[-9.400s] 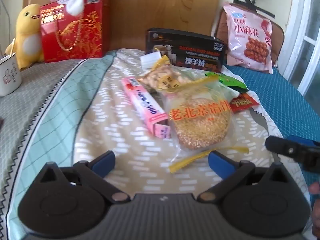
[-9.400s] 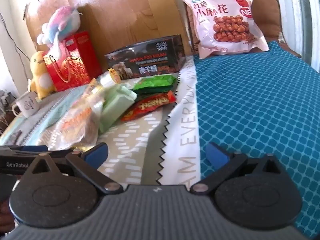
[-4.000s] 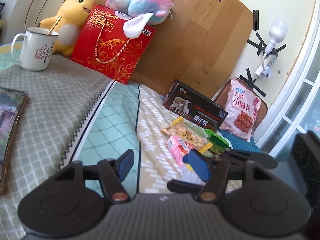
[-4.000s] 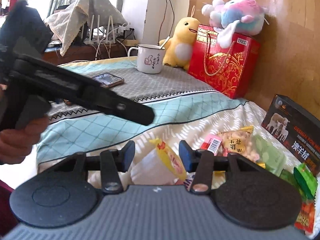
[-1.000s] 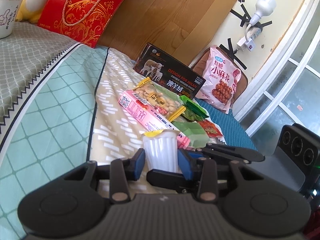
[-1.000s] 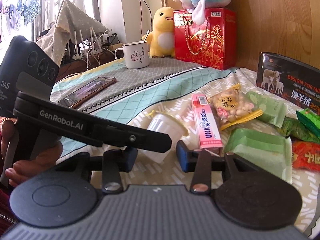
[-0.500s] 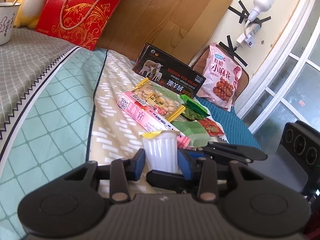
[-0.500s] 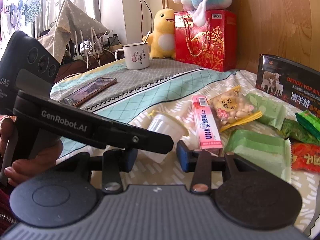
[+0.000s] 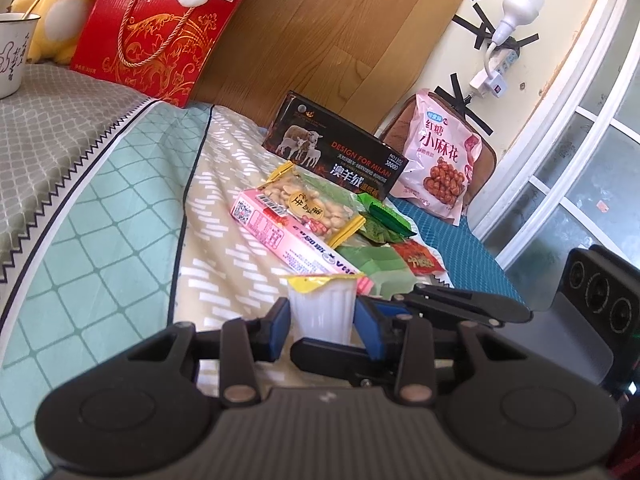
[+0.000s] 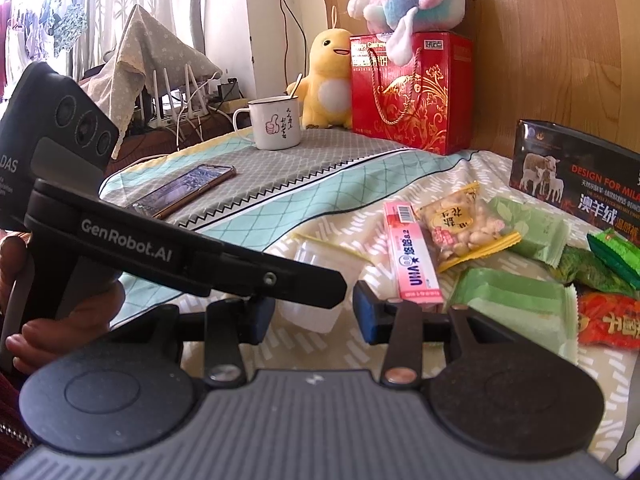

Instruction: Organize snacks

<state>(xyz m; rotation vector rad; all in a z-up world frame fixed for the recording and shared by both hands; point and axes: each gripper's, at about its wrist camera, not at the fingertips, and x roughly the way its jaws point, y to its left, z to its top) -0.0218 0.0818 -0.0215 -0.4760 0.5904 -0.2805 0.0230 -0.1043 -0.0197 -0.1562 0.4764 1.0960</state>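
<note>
Both grippers meet on the small white jelly cup (image 9: pixel 322 307) upright on the bedspread (image 9: pixel 120 216): the left gripper (image 9: pixel 322 326) has just narrowed onto its sides, the right gripper (image 10: pixel 312 314) part-open around it (contact unclear). Only 1 should carry it, squeezing gently.

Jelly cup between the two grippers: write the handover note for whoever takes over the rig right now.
Left gripper: shut on the white jelly cup, upright above the bedsheet.
Right gripper: jaws straddle the same cup; contact unclear.
Things: pink box, peanut bag, green packs and red packet lie together just beyond.
Done: cup picked up.
Left: probably free the right gripper, then set the cup beside the other snacks.
</note>
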